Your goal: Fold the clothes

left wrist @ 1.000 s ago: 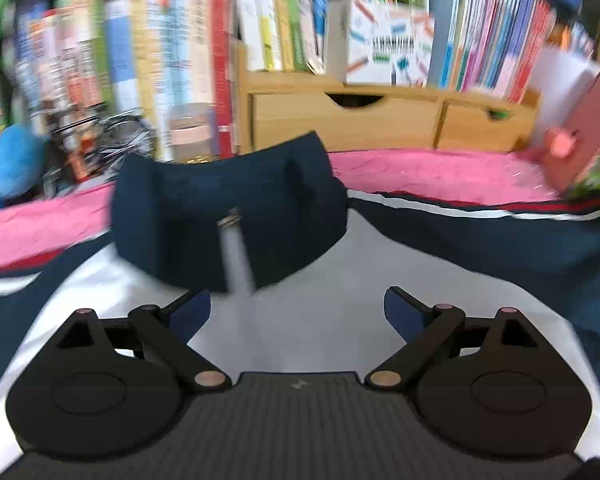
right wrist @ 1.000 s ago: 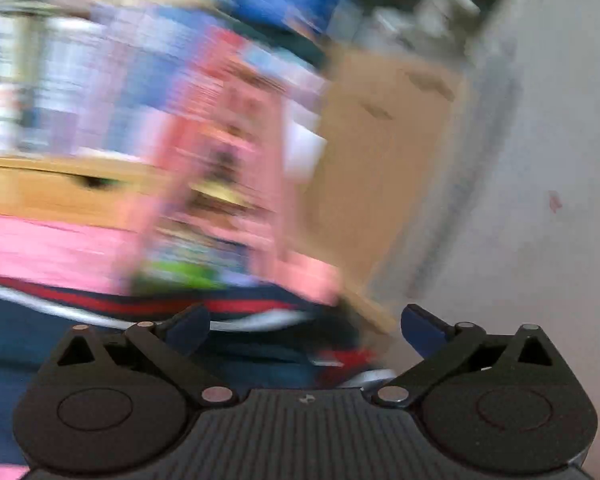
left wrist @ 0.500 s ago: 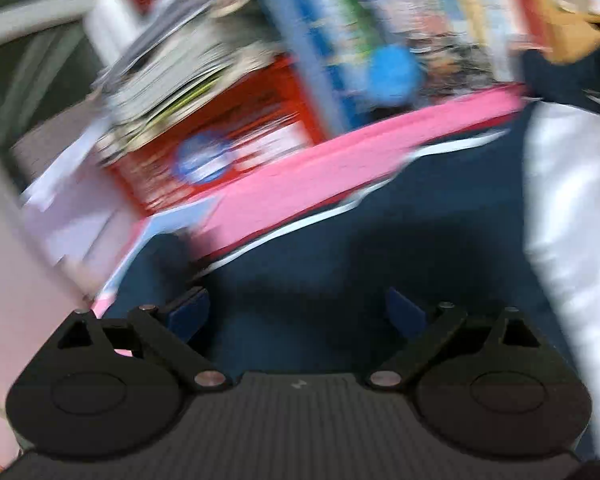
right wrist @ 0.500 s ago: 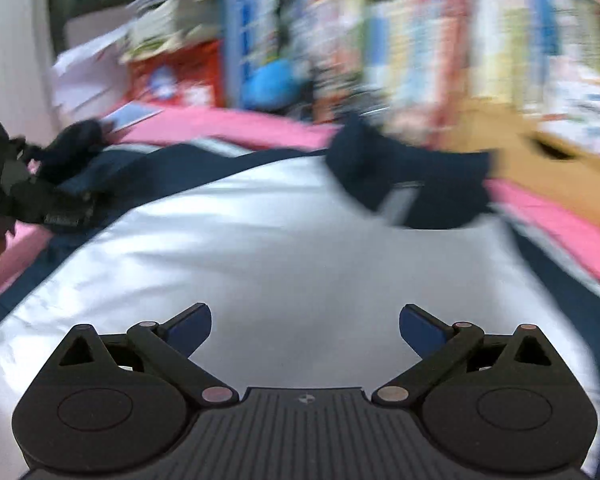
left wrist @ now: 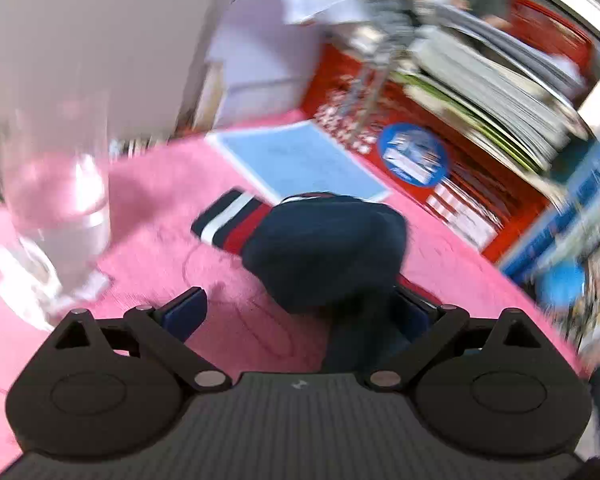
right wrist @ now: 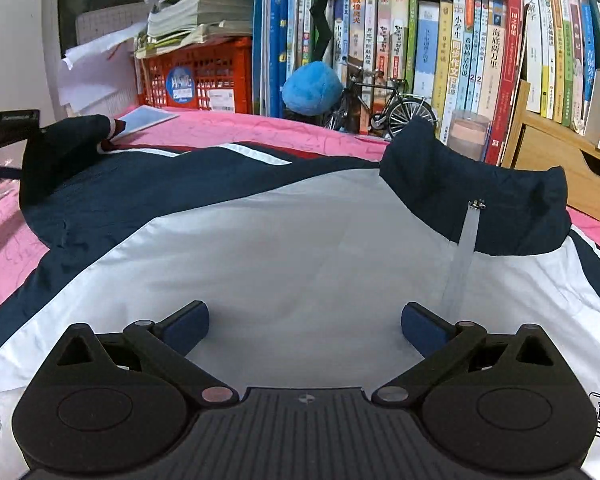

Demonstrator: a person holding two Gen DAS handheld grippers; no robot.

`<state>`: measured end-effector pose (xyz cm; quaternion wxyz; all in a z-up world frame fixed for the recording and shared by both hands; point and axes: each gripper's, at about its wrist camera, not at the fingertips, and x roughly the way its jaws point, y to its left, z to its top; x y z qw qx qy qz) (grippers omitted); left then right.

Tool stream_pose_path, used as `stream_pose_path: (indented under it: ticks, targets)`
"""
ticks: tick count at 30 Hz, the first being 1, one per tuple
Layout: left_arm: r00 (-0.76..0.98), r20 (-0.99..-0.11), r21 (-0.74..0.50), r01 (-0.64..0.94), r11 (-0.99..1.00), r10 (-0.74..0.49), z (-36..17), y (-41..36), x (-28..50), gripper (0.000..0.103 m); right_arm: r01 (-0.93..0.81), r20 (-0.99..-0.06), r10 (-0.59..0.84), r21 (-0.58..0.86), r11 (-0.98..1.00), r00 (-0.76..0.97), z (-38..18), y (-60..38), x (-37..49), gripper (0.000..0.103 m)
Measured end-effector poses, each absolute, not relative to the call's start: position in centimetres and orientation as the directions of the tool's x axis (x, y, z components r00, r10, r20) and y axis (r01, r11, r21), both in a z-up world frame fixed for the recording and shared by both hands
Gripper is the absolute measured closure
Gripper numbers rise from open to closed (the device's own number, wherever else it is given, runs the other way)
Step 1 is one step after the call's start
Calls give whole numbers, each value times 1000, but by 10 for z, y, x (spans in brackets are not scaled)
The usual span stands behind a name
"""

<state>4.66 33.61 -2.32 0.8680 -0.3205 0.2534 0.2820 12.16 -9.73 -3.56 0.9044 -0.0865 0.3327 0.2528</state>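
A navy and white zip jacket (right wrist: 300, 240) lies front up on the pink cloth (right wrist: 228, 128), its navy collar (right wrist: 480, 200) standing up. My right gripper (right wrist: 304, 322) hovers open just above the white chest panel, nothing between its fingers. The left sleeve (left wrist: 324, 248) is bunched up, with its striped cuff (left wrist: 232, 220) on the pink cloth (left wrist: 160, 248). My left gripper (left wrist: 300, 312) is open at that sleeve; the navy fabric reaches down beside the right finger (left wrist: 414, 314). In the right wrist view the left gripper (right wrist: 4, 132) shows at the far left, by the raised sleeve (right wrist: 60, 144).
A clear glass (left wrist: 56, 208) stands close on the left of the left gripper. A blue sheet (left wrist: 300, 160) and a red crate (right wrist: 196, 76) lie beyond the sleeve. Books, a blue plush ball (right wrist: 312, 88), a model bicycle (right wrist: 384, 104) and a wooden drawer unit (right wrist: 548, 160) line the back.
My left gripper swung left from the collar to the sleeve end. My right gripper swung from the right side round to the jacket's white front. Both stayed open.
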Motion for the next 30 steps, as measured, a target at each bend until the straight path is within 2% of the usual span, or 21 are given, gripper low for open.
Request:
stream_pose_path:
  ticks: [1,3,5,6,8,11,13,15,16,18,19,20,22,24,26,27,28,30]
  targets:
    - [719,-609,-426,-653,626,335,-24,340,52,4,-515,-646,399,11,857,651,-35,-98,123,0]
    - [740,-594,-469,-637,612,315,-26,346,64,12,-516,-645,400,10,856,651,-36,-99,123,0]
    - [765,-583,-519,-611,597,275,-27,351,77,36,-518,-645,402,11,855,650,-36,-100,123,0]
    - [766,-584,-532,-610,587,268,-27,352,83,41,-519,-645,402,11,855,649,-36,-100,123,0]
    - [773,-584,-558,-605,569,249,-30,355,93,64,-519,-646,403,12,855,649,-36,-100,122,0]
    - [787,-558,-533,-583,614,263,-20,345,103,84,-519,-645,403,11,855,650,-37,-100,123,0]
    - [794,-485,-403,-574,713,366,10,328,105,85,-519,-644,403,12,855,650,-37,-99,123,0]
    - [787,-299,-190,-603,775,539,55,300,93,85,-518,-644,404,13,855,650,-37,-99,123,0]
    - [793,-189,-110,-603,790,579,72,288,85,85,-518,-644,404,13,855,650,-37,-99,122,0]
    - [797,-32,32,-602,798,603,97,270,72,80,-517,-643,403,13,856,651,-38,-99,122,0]
    - [787,-33,85,-611,787,616,102,268,72,76,-517,-643,404,14,856,651,-38,-99,122,0]
    - [775,-45,133,-621,772,631,105,268,74,70,-517,-643,404,14,856,650,-38,-99,121,0]
    - [714,-163,204,-651,731,681,96,278,88,66,-517,-643,404,15,856,651,-38,-99,122,0]
    - [612,-349,277,-657,702,710,69,297,108,64,-516,-642,404,15,856,651,-38,-99,122,0]
    - [480,-521,346,-637,689,706,38,316,127,51,-516,-642,404,15,856,651,-38,-99,122,0]
    - [406,-592,375,-626,684,696,23,324,135,51,-516,-642,404,15,856,652,-38,-99,122,0]
    - [348,-640,381,-630,676,685,10,329,136,51,-517,-642,405,15,856,652,-38,-99,122,0]
    - [343,-674,323,-660,678,654,4,332,126,45,-517,-641,405,15,856,652,-38,-100,122,0]
